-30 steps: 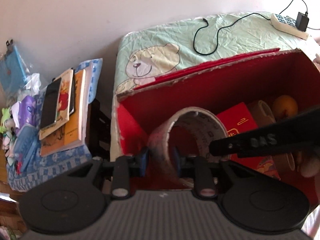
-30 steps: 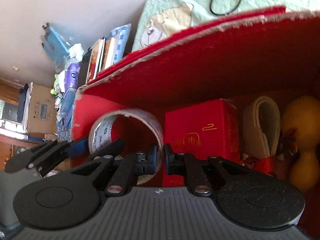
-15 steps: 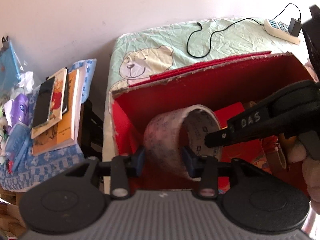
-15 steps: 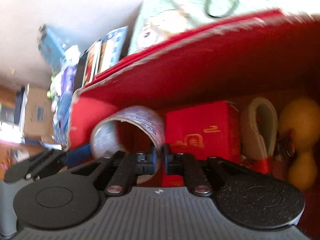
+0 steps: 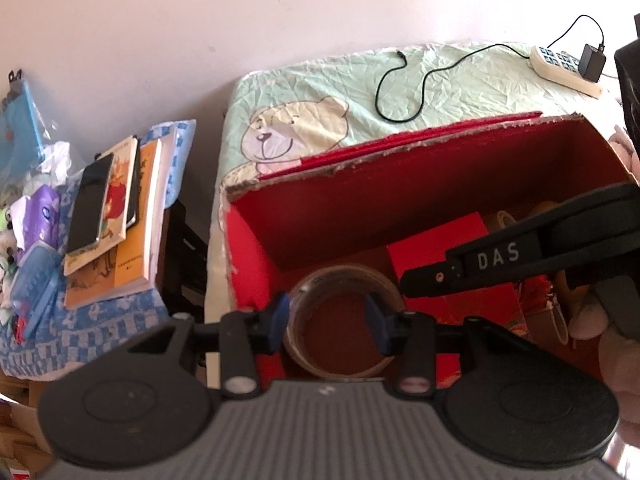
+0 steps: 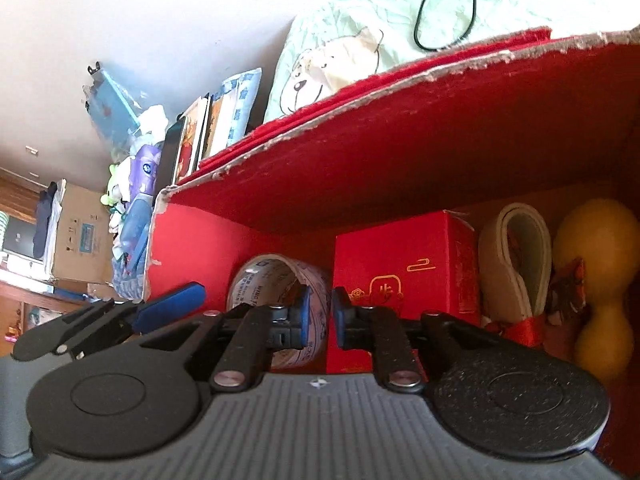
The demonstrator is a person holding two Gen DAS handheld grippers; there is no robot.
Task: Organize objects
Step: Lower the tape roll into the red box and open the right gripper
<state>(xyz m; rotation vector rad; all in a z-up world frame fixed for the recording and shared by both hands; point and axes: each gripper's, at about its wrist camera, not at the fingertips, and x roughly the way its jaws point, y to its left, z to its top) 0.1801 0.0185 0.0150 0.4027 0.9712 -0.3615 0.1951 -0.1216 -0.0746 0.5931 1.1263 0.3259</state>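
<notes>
Your left gripper (image 5: 327, 322) has just been opening, and its blue pads now stand apart over the tape roll (image 5: 344, 320), which lies in the near left corner of the red box (image 5: 440, 184). From the left wrist view the pads straddle part of the ring without pressing it, so the roll looks released and resting on the box floor. Your right gripper (image 6: 320, 316) is nearly closed, its pads a narrow gap apart, with the edge of the roll just behind them; whether they pinch the rim cannot be told.

The step in hand is setting the tape down beside the small red carton (image 6: 404, 276), which stands mid-box, with a white roll (image 6: 516, 256) and a yellow gourd-shaped toy (image 6: 596, 276) toward the right wall. That placement appears done.

Next, lift both tools straight up and clear of the box walls before swinging away, so you don't catch the ring and drag it out.
</notes>
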